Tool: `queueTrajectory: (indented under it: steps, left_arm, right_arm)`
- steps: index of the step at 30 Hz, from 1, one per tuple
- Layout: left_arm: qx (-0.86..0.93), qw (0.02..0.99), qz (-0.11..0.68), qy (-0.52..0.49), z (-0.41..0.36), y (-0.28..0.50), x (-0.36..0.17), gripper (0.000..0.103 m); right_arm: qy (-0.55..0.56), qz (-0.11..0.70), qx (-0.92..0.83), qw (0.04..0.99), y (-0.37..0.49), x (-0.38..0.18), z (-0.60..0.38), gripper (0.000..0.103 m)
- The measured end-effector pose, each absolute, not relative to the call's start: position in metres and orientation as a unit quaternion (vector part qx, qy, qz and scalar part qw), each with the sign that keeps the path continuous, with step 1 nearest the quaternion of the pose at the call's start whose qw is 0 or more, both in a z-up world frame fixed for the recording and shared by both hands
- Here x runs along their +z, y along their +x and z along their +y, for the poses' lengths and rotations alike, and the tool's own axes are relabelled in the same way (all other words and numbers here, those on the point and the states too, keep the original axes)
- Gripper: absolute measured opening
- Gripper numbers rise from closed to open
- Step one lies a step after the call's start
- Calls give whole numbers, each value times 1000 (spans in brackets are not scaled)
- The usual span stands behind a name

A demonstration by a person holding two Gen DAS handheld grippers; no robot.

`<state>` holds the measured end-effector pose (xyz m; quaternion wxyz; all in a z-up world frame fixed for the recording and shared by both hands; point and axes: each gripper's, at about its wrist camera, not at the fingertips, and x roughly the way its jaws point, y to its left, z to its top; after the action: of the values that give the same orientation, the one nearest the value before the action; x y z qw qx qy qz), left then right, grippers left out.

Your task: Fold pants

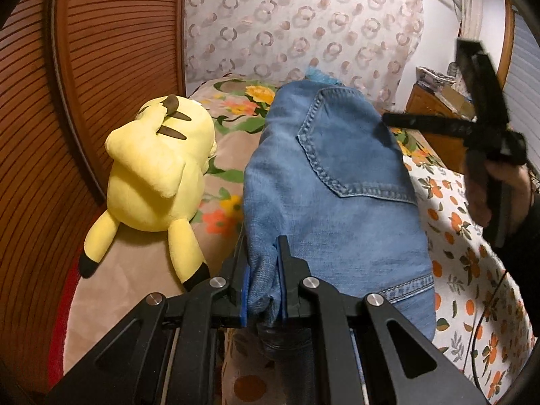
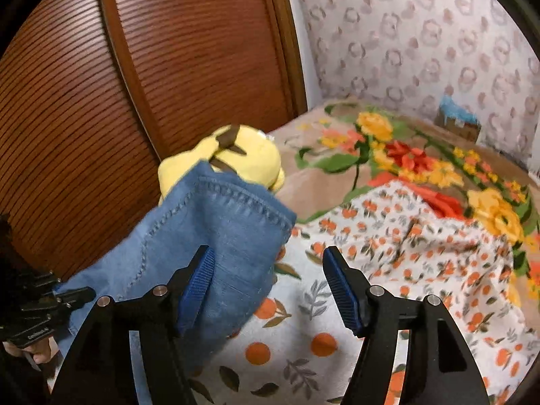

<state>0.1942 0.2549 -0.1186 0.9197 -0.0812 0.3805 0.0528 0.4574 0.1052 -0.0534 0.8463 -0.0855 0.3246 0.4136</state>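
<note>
**Jeans pinched on one side, free on the other**

The left gripper [image 1: 265, 290] pinches a bunched fold of the blue jeans [image 1: 334, 182], which drape over the floral bed [image 2: 398, 263]. The right gripper [image 2: 268, 287] stands spread, gripping nothing. The jeans hide part of the yellow plush toy [image 2: 253, 158].

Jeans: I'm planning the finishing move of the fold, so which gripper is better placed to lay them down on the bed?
Left. The left gripper is clamped on the jeans, while the right gripper stands open with nothing pressed between its pads, the denim only beside its left finger.
</note>
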Motion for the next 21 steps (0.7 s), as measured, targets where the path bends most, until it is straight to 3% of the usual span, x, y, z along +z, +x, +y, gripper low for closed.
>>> queueTrajectory:
  steps: [1, 3, 5, 7, 13, 21]
  left_arm:
    - [54, 920, 380, -81, 254, 194, -119, 14]
    - [56, 919, 381, -82, 254, 195, -119, 14]
    - [57, 919, 382, -83, 254, 195, -119, 14]
    - [59, 918, 384, -80, 253, 196, -119, 14]
    - [65, 917, 386, -72, 250, 198, -120, 14]
    - [66, 917, 386, -71, 249, 198, -120, 14]
  right_arm:
    - [-87, 316, 418, 847, 453, -51, 106, 69]
    - [-95, 299, 436, 844, 444, -46, 113, 56]
    - [-106, 289, 450, 838, 438, -44, 128, 37]
    - [-117, 289, 455, 834, 439, -47, 141, 30]
    - [-123, 310, 423, 843, 466, -64, 161, 24]
    - [-130, 323, 416, 840, 477, -78, 176, 24]
